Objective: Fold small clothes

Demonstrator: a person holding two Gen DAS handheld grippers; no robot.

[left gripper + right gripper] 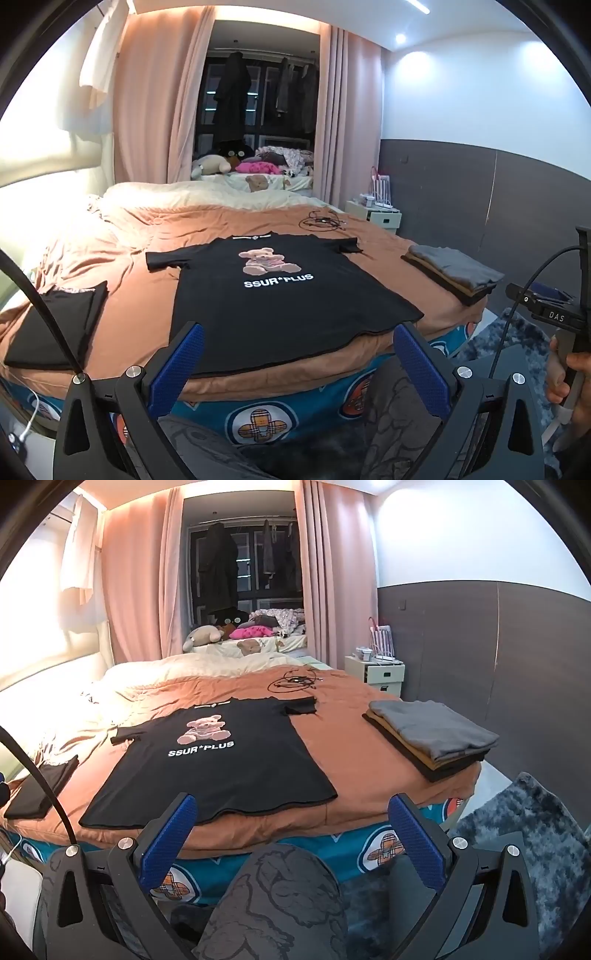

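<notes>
A black T-shirt (273,291) with a teddy bear print and white lettering lies spread flat, front up, on the brown bedspread (140,266); its hem faces me at the bed's near edge. The right wrist view shows the same T-shirt (221,760) left of centre. My left gripper (297,339) hangs wide open just short of the hem, nothing between its blue pads. My right gripper (291,812) is open too, in front of the bed edge and to the right of the shirt's hem corner, holding nothing.
A stack of folded grey, tan and black clothes (432,734) sits on the bed's right corner. A folded black garment (55,325) lies at the left. Cables (295,681) lie further back. A person's patterned knee (280,897) is below the bed edge; a grey rug (524,823) lies on the right.
</notes>
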